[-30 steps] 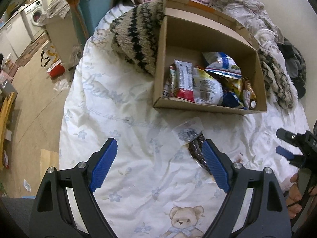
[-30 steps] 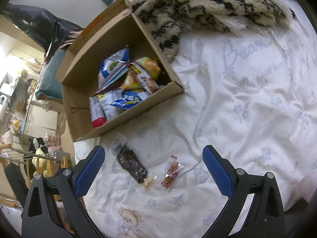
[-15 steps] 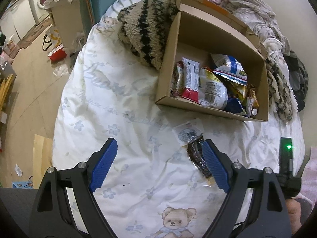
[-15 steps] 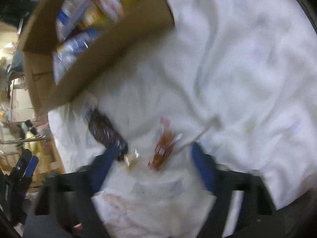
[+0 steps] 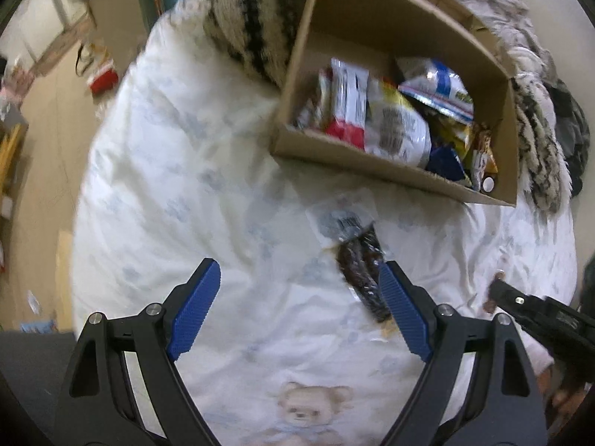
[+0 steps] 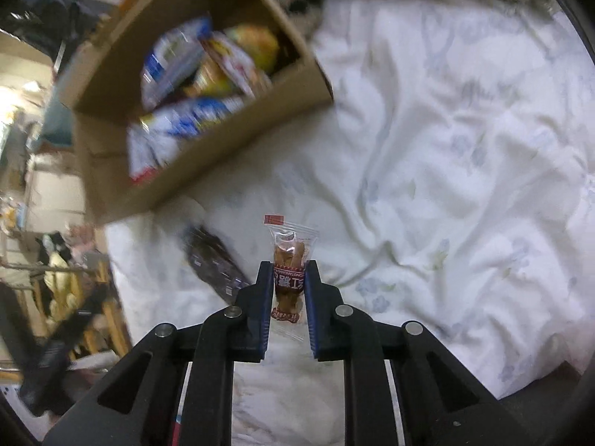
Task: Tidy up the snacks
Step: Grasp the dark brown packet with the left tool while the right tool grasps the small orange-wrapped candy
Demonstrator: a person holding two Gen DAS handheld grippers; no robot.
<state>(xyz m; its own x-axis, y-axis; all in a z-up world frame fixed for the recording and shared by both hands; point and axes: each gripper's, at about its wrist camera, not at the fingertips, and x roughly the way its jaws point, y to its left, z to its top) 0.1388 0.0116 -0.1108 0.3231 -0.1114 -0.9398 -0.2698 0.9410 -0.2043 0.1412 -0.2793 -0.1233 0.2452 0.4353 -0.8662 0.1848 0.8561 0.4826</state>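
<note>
Small snack pinched, dark packet waiting

Your right gripper (image 6: pixel 289 290) has just been closing and now pinches the small clear-wrapped snack (image 6: pixel 290 260) across its middle, just above the quilt (image 6: pixel 446 156); lift it straight before swinging towards the cardboard box (image 6: pixel 230 137), and clear the near wall so the wrapper doesn't catch. Your left gripper (image 5: pixel 297 312) hangs wide open with nothing between its pads, the dark packet (image 5: pixel 359 271) lying beside its right finger: centre over the packet first
</note>
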